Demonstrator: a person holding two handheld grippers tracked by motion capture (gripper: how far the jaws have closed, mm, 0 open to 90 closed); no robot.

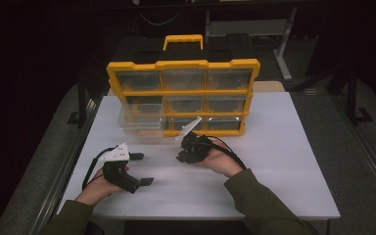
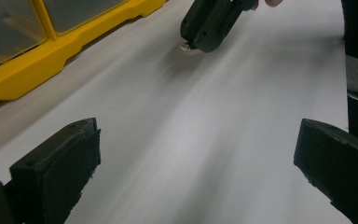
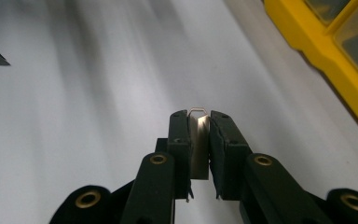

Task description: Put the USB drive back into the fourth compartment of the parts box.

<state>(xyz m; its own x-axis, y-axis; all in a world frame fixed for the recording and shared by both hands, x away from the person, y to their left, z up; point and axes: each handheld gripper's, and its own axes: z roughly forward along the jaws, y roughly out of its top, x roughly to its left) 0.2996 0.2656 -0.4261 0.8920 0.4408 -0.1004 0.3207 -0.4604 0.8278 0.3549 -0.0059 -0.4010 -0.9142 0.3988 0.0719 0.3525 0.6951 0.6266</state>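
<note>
My right gripper [image 3: 199,119] is shut on a small silvery metal clip [image 3: 199,144] with a wire loop poking out above the pads. In the high view the right gripper [image 1: 183,156] hangs just over the white table [image 1: 284,161], in front of the yellow organizer [image 1: 183,93]. The left gripper view shows it tip-down with a pale bit [image 2: 185,46] at its tip. My left gripper [image 1: 143,169] rests low at the table's front left, its jaws wide open [image 2: 198,140] with nothing between them.
The organizer has a black back, a yellow handle [image 1: 183,41] and several clear drawers. One clear drawer [image 1: 137,122] sticks out at its lower left. Bare tabletop lies to the right and in front of both hands. The room beyond is dark.
</note>
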